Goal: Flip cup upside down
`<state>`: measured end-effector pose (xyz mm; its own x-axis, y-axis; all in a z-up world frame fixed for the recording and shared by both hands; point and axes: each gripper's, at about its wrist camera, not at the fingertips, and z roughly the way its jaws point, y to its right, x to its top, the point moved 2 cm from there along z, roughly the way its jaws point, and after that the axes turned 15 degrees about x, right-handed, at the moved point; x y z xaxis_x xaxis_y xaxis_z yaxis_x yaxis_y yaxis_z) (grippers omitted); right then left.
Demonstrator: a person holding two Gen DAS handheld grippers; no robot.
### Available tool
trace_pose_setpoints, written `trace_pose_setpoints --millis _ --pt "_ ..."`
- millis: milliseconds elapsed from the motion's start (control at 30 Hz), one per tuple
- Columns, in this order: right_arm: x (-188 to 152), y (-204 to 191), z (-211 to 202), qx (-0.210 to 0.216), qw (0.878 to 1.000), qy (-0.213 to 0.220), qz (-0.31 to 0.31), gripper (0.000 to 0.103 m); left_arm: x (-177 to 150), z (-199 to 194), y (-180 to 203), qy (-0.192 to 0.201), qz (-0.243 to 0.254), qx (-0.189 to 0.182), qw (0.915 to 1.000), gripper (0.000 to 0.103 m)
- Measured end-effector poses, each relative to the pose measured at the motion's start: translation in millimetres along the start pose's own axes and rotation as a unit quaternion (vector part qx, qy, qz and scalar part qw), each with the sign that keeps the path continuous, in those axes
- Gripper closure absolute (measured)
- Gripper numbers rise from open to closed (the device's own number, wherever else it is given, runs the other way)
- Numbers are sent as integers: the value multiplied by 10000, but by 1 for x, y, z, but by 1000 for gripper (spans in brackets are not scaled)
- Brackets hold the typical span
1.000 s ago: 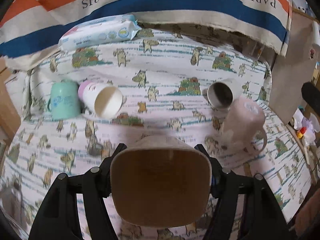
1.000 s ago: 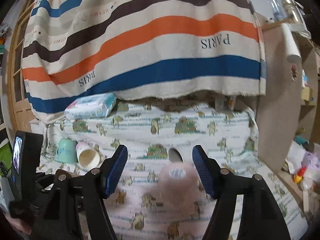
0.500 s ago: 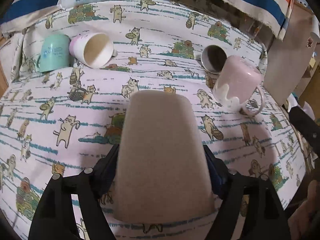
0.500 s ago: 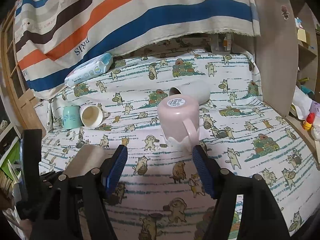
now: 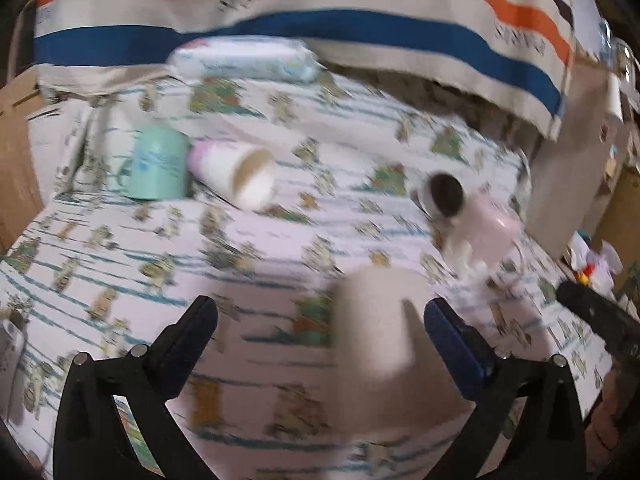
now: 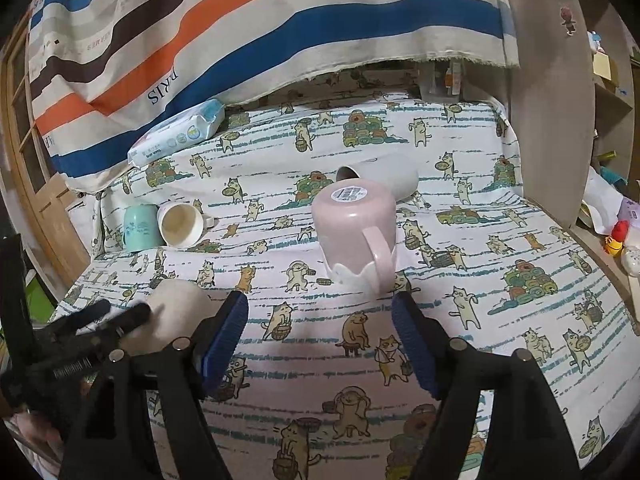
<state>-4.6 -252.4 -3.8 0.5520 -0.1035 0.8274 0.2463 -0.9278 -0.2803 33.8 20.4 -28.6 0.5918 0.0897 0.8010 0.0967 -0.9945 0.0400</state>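
A beige cup (image 5: 376, 320) stands upside down on the cat-print cloth, blurred, between my left gripper's (image 5: 320, 316) open jaws and close to the right finger, free of both pads. It also shows at the left of the right wrist view (image 6: 176, 308). My right gripper (image 6: 320, 316) is open and empty, just in front of an upside-down pink mug (image 6: 354, 232). A white cup (image 6: 180, 226) and a grey cup (image 6: 380, 176) lie on their sides. A mint cup (image 6: 138, 226) stands upside down.
A pack of baby wipes (image 6: 178, 136) lies at the back left under a striped hanging cloth (image 6: 260, 28). A beige panel (image 6: 552, 120) borders the right side, with small toys (image 6: 618, 236) beyond it. The table's (image 6: 540, 340) cloth is cat-printed.
My left gripper set the beige cup down upside down, opened and pulled back from it. The right gripper stayed open and moved a little closer to the pink mug.
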Motion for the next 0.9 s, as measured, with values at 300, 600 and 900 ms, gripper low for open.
trace_pose_setpoints --millis 300,600,900 --pt "5 -25 24 194 9996 -191 51 23 7 -1 -46 738 -214 440 9961 0" --pt "20 -66 74 688 9933 -838 398 23 8 21 -68 244 -797 360 9959 0" --pt "25 -87 137 477 9746 -2021 835 23 2 27 -78 33 -1007 581 9932 0"
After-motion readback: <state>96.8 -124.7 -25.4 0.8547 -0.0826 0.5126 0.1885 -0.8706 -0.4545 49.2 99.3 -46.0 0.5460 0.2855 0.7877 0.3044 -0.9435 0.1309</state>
